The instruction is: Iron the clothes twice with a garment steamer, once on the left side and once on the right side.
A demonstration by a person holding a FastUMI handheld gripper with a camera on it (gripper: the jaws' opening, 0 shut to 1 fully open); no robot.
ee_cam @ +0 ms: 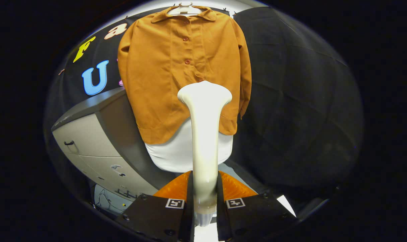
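Gripping steamer [204, 141]; nozzle face seemingly hidden.

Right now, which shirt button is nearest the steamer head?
The lowest visible button on the orange shirt; the others sit higher, toward the collar. The steamer is clamped in the gripper.

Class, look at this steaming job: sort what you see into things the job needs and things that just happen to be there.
Needed for the job:
- garment steamer, clamped between the gripper fingers
- orange shirt on its hanger

Just standing by:
- grey drawer cabinet beside the shirt
- white cloth below the shirt's hem
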